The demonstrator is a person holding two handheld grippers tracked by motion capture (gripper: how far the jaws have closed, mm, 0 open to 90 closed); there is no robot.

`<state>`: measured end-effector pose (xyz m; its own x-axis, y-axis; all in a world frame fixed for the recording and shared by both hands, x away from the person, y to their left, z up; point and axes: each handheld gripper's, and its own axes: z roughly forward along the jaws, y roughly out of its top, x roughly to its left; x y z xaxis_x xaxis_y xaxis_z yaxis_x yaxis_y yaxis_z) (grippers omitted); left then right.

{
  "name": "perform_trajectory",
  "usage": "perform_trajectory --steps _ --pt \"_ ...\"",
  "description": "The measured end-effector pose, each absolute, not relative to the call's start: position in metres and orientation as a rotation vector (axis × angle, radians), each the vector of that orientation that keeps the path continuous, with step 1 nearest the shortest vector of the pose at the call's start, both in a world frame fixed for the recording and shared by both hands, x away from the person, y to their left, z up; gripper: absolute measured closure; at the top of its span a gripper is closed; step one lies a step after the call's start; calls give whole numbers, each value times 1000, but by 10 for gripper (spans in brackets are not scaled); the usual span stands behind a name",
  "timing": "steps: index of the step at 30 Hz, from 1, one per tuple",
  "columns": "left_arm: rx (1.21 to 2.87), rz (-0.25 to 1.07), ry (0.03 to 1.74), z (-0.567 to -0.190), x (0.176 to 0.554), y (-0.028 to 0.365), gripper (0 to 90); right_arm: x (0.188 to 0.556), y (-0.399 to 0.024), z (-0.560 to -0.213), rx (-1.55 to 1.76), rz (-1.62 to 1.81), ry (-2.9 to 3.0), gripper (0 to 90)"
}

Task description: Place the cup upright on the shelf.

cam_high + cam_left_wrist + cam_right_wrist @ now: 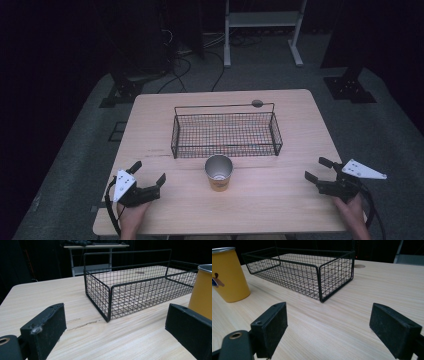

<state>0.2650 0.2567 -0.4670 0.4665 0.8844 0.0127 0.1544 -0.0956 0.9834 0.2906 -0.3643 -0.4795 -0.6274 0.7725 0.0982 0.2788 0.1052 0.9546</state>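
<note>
Worktop [280, 200] of pale wood carries three kinds of thing: a black wire basket [226, 134], a yellow cup [219, 173] and the two hand-held grippers. Seen from the high view, the basket sits in the middle of the worktop toward the far edge, its long side running parallel to that edge, a thin wire handle standing up along its far side; nothing lies inside it. The cup stands upright just in front of the basket's near wall, about midway along it, apart from the wire — its mouth open, its inside metallic.

Near the near left corner the left gripper [149, 172] rests low over the wood with its jaws spread wide and nothing between them; in the left gripper view the basket's corner [110, 302] lies ahead between the two black jaws and the cup [202, 292] stands at the right, beyond the right jaw. Close to the right edge, the right gripper [318, 168] also has its jaws spread and empty, pointing inward; the right gripper view shows the cup [229, 275] at far left — a small printed figure on its side — and the basket [322, 277] ahead
</note>
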Motion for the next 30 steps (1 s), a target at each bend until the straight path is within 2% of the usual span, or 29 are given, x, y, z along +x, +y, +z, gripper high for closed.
perform_trajectory --steps 30 --pt "1618 693 798 -464 263 227 0 291 -360 -479 1009 1503 1979 137"
